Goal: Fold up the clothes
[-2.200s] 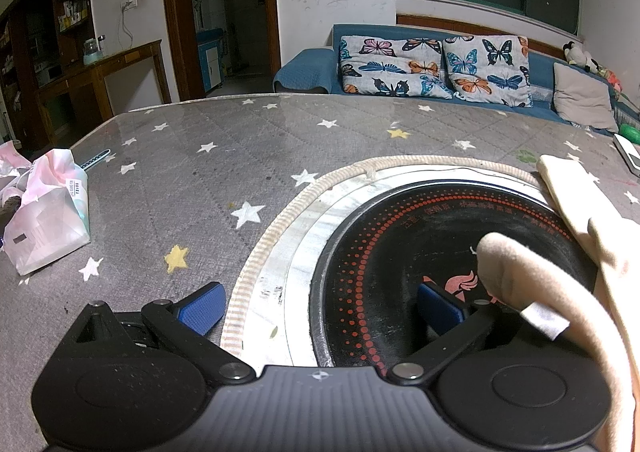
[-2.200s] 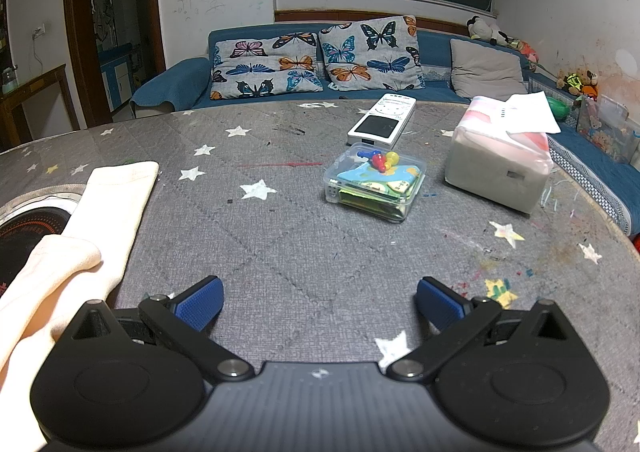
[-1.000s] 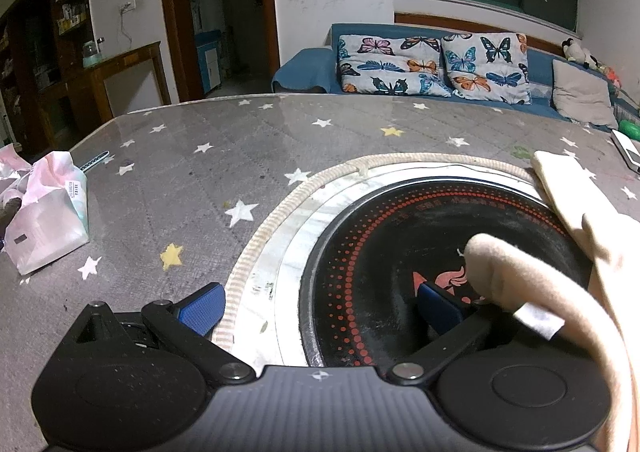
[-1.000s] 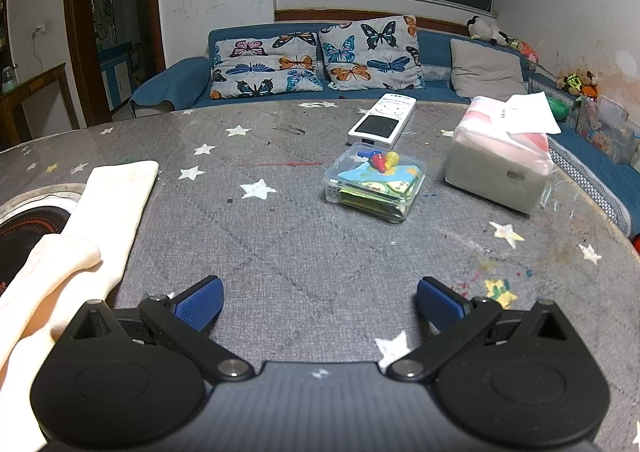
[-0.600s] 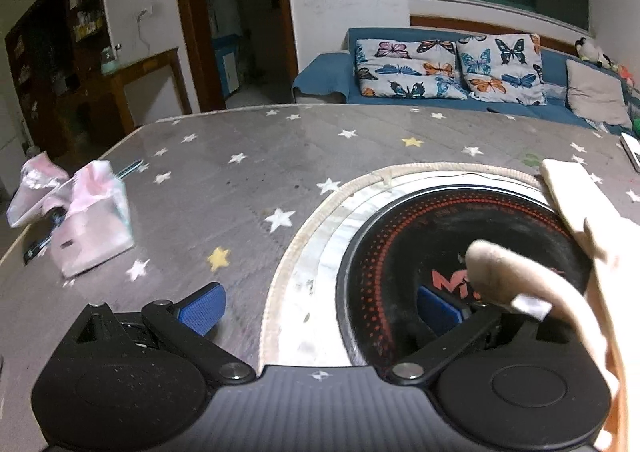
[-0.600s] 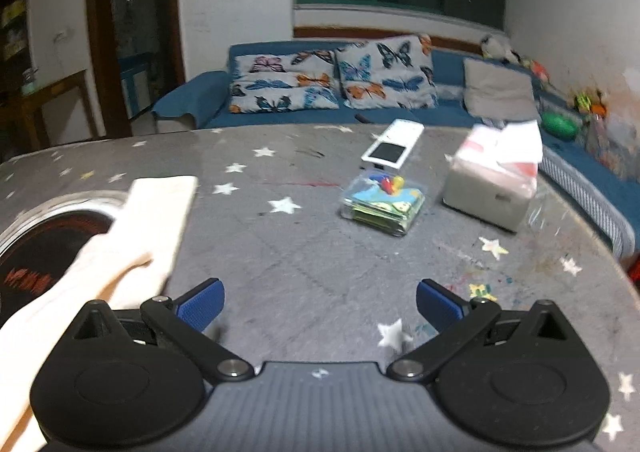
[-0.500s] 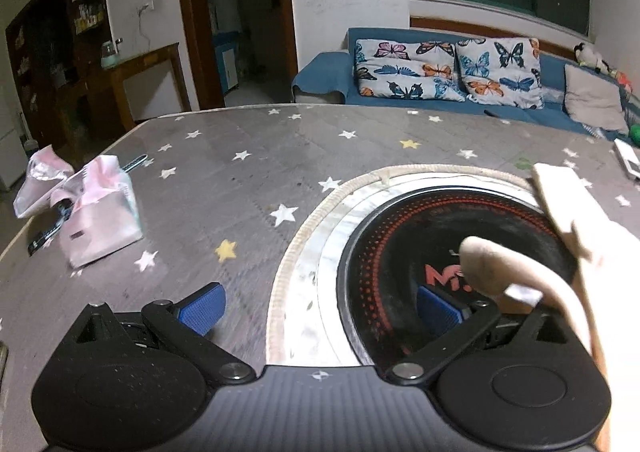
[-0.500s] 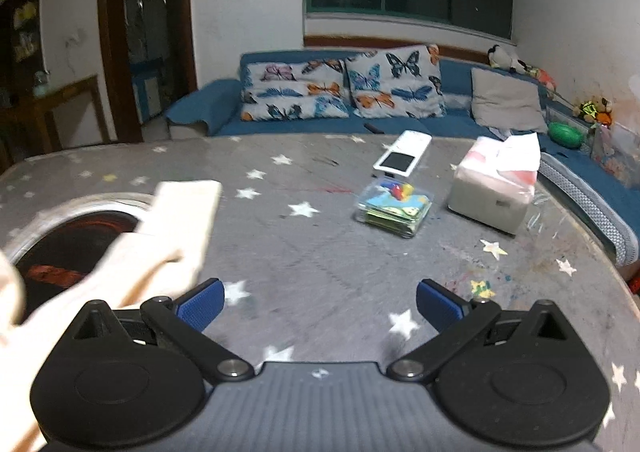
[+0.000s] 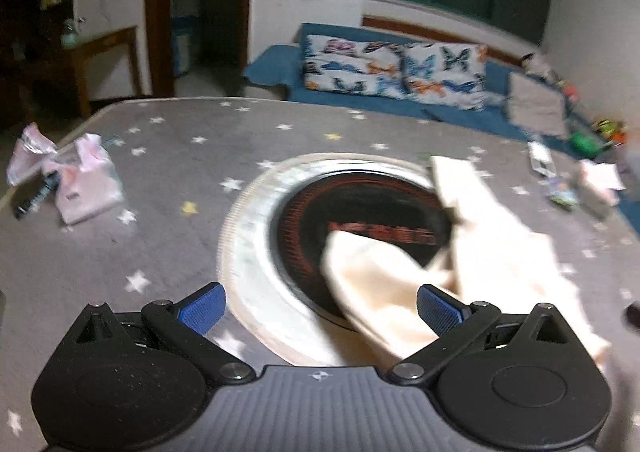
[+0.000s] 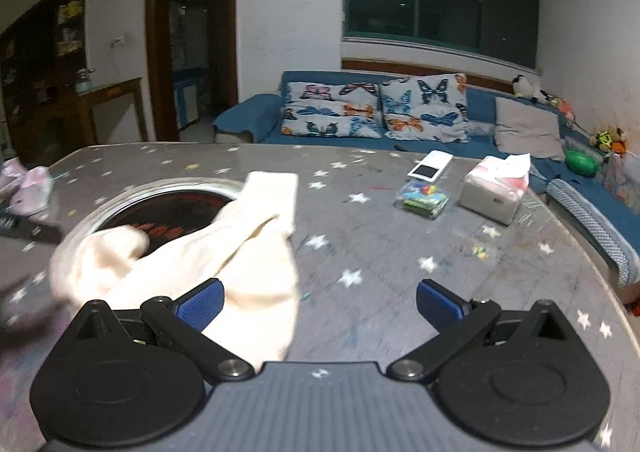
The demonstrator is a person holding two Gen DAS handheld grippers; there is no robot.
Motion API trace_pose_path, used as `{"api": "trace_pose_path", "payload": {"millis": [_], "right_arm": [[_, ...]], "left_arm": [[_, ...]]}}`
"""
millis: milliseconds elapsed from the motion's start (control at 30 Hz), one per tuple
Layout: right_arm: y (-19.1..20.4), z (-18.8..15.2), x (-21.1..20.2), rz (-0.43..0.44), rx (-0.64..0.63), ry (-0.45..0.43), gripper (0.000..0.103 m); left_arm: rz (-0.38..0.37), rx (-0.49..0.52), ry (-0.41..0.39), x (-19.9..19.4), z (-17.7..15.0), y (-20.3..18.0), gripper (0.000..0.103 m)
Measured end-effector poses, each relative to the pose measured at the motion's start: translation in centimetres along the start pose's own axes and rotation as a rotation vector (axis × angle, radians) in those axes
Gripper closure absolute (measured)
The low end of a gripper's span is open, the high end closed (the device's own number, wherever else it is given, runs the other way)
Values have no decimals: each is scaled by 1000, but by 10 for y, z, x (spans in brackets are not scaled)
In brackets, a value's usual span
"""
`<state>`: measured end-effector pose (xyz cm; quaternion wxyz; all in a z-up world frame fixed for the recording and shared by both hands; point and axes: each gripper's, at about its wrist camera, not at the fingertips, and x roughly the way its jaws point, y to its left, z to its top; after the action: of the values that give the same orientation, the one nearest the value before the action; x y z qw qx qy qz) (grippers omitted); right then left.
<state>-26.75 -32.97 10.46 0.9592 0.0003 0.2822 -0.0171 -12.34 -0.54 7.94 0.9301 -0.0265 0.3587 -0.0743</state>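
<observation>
A cream garment (image 9: 492, 236) lies crumpled across the right side of the black round cooktop (image 9: 316, 212) set in the grey star-patterned table (image 9: 160, 180). One folded end of it sits between the fingers of my left gripper (image 9: 320, 302), near the right finger; the jaws are wide open. In the right wrist view the garment (image 10: 248, 252) stretches from the cooktop (image 10: 168, 212) to under the left finger of my right gripper (image 10: 320, 298), which is open and empty.
A pink tissue pack (image 9: 86, 184) lies at the table's left edge. At the right stand a clear box of small items (image 10: 422, 200), a white device (image 10: 430, 165) and a tissue box (image 10: 496, 192). A blue sofa (image 10: 400, 120) is behind the table.
Both grippers have lifted and pulled back, so more of the table shows. The garment now lies closer under both grippers. Both stay open.
</observation>
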Motion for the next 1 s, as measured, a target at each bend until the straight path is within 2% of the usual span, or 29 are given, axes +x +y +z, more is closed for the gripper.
{"api": "trace_pose_path", "payload": {"millis": [100, 467, 567, 733, 1000], "right_arm": [[11, -13, -20, 6, -17, -12, 0], [31, -43, -65, 28, -24, -11, 3], [34, -44, -67, 40, -33, -1, 7], [38, -43, -67, 48, -58, 8, 9], [35, -32, -57, 49, -69, 26, 15]], "left_arm": [[-40, 28, -19, -16, -6, -9, 0], [-64, 116, -58, -47, -33, -33, 0], [-76, 129, -54, -49, -40, -39, 0], [-81, 165, -34, -45, -47, -48, 0], [-104, 197, -15, -34, -38, -66, 0]]}}
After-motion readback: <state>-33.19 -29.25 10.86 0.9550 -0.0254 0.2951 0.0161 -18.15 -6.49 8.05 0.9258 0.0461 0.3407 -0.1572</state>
